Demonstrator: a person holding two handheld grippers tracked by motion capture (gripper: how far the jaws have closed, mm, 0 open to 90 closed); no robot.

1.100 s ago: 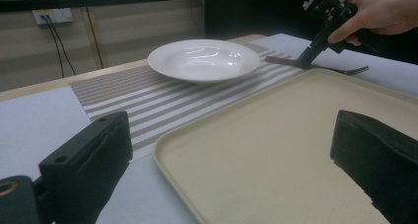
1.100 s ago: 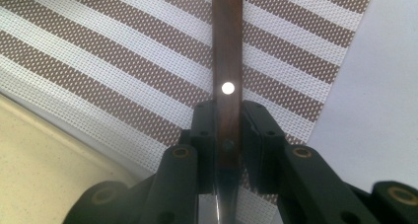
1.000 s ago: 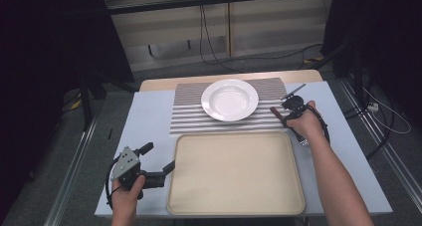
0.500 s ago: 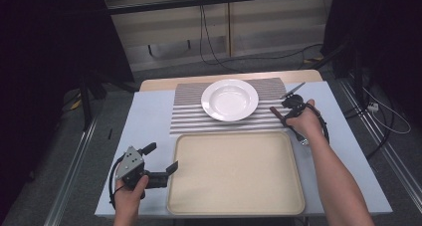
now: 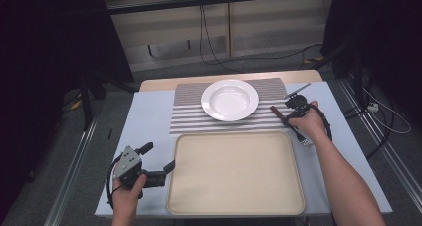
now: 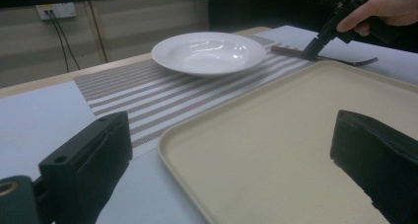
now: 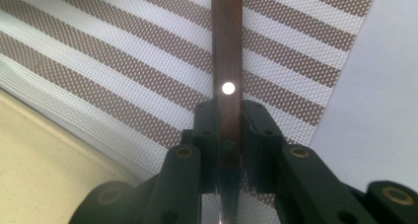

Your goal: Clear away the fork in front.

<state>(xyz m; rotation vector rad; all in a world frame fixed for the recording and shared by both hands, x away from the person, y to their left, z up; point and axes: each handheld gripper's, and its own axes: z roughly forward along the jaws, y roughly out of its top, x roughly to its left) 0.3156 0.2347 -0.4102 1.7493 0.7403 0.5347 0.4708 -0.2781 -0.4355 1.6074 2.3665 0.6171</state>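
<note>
A fork with a dark wooden handle (image 7: 227, 61) lies at the right edge of the striped placemat (image 5: 189, 114), its metal tines (image 6: 364, 62) on the pale blue table cover. My right gripper (image 7: 227, 113) is shut on that handle, a pad pressing each side just below a white rivet. From above, the right gripper (image 5: 287, 114) sits right of the white plate (image 5: 230, 99). My left gripper (image 5: 159, 157) stands open at the left rim of the beige tray (image 5: 236, 206), one jaw over the cover and one over the tray, nothing between them.
The plate (image 6: 208, 52) rests on the placemat behind the tray (image 6: 276, 135). Past the table's far edge, cables run across the floor. Metal frame rails flank both sides of the table.
</note>
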